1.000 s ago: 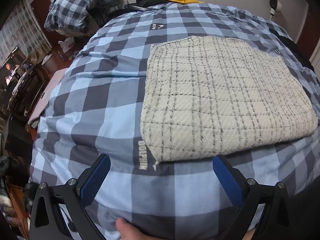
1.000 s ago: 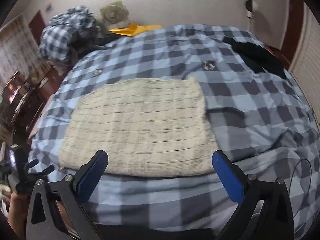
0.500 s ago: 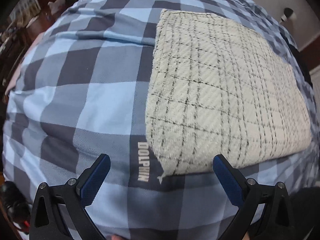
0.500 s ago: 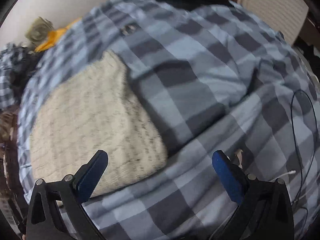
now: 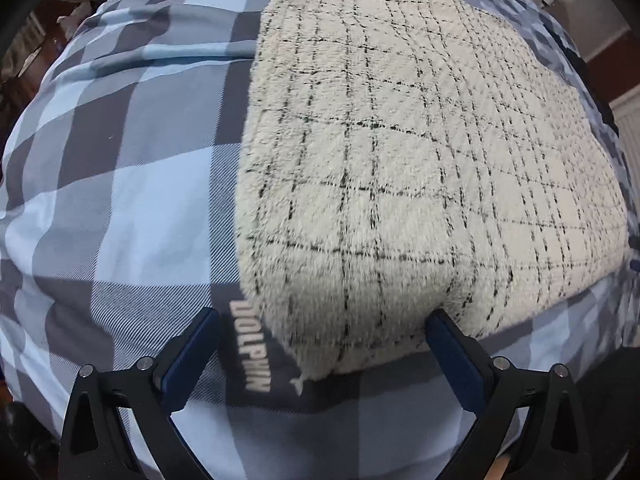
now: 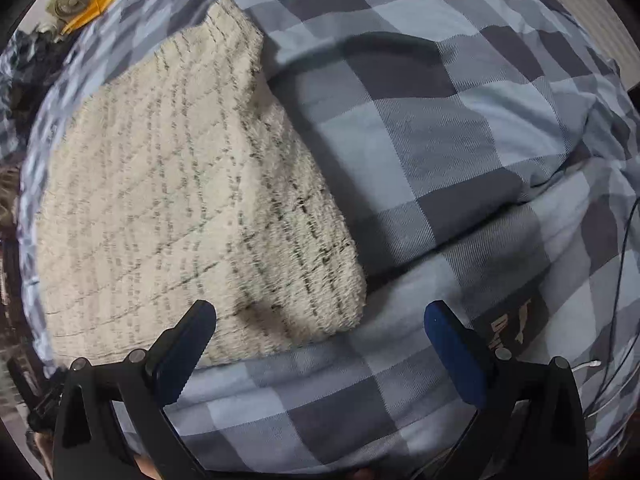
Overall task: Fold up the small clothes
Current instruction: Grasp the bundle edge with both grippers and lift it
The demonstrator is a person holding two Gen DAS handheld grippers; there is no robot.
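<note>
Left wrist view: cream garment [image 5: 420, 168] w/ thin black grid, fuzzy, folded flat on the blue-grey checked bed cover [image 5: 120, 200]. Left gripper [image 5: 322, 334] fingers wide apart, just been closing a bit, straddling the near corner; contact prob. none.

Right wrist view: garment [image 6: 168, 200] blurred, lying left. Right gripper [image 6: 320, 326] fingers spread wide around its near right corner, gripping nothing.

A cream checked garment [image 5: 420, 168] lies folded on the blue-grey checked bedspread [image 5: 120, 200].
</note>
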